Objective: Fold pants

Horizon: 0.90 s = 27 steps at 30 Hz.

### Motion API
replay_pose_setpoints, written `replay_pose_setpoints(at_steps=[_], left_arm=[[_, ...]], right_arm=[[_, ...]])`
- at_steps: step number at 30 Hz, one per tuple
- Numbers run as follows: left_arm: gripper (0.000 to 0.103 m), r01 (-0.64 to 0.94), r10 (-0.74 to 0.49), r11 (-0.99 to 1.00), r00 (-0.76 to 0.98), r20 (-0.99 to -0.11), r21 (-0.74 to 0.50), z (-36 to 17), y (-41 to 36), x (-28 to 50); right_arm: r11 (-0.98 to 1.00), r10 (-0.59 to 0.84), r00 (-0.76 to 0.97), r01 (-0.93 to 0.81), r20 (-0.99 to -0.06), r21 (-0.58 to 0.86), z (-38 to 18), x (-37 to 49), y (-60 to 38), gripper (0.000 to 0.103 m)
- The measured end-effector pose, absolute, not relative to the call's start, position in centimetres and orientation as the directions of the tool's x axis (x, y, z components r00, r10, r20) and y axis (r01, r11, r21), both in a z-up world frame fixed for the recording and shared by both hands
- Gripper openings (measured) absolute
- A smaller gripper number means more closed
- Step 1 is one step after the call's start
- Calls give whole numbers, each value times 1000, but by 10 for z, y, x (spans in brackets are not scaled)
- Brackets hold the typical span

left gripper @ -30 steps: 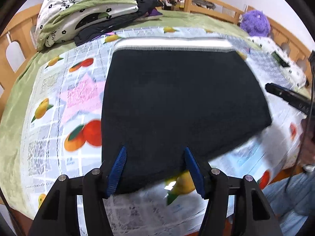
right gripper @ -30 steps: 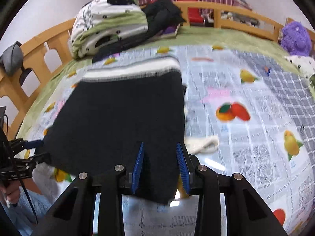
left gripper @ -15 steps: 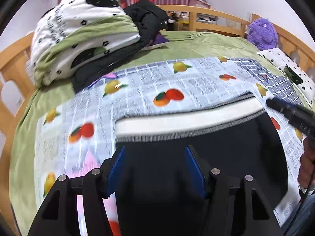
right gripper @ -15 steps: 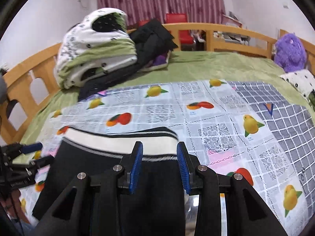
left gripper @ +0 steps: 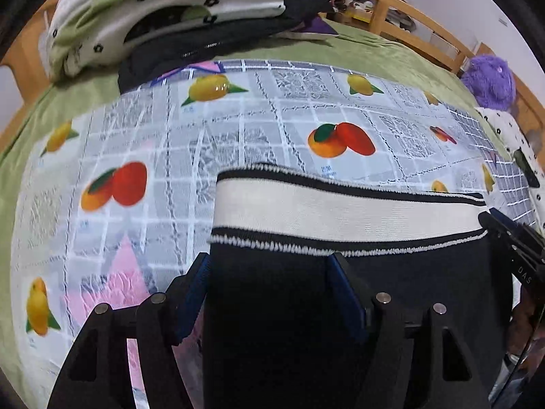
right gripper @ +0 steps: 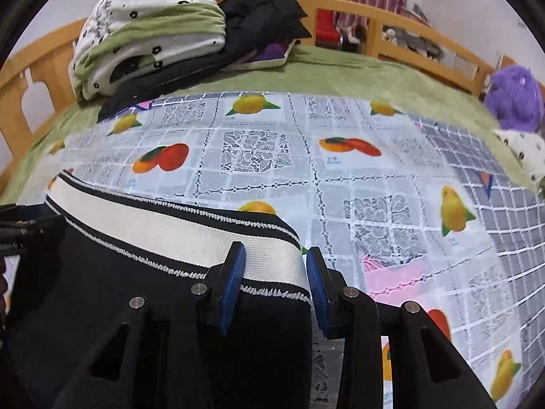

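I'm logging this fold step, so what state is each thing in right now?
Pants: black, lying flat on the bed, white waistband toward the far side.
Left gripper: jaws opening, astride the pants' left edge below the waistband.
Right gripper: jaws apart, astride the waistband's right end.
Fruit-print cloth: spread flat.
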State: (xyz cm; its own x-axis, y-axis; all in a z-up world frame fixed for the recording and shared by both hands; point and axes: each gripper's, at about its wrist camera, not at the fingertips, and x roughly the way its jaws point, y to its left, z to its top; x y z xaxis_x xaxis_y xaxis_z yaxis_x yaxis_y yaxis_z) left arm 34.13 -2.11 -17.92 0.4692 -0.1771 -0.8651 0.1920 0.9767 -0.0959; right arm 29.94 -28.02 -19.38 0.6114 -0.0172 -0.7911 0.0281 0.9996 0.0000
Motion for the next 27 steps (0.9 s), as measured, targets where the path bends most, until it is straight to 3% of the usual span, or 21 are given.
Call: replay_pose_setpoints(at_steps=[3,11,27], left_arm=[[68,215,-156,975,475,-866,-58,-178,-24,327],[68,259,-147,965,440,-886,-31,-184,-10,275],[69,236,-269,955,426,-864,-181,-181,44,169]], right_arm=[[999,7,613,26,-790,29,-189,287,-291,35],[995,-15,631,-64,-776,-71,-187,224,-284,35],[1000,19,592,-26,-806,5,-195,129,-296,36]])
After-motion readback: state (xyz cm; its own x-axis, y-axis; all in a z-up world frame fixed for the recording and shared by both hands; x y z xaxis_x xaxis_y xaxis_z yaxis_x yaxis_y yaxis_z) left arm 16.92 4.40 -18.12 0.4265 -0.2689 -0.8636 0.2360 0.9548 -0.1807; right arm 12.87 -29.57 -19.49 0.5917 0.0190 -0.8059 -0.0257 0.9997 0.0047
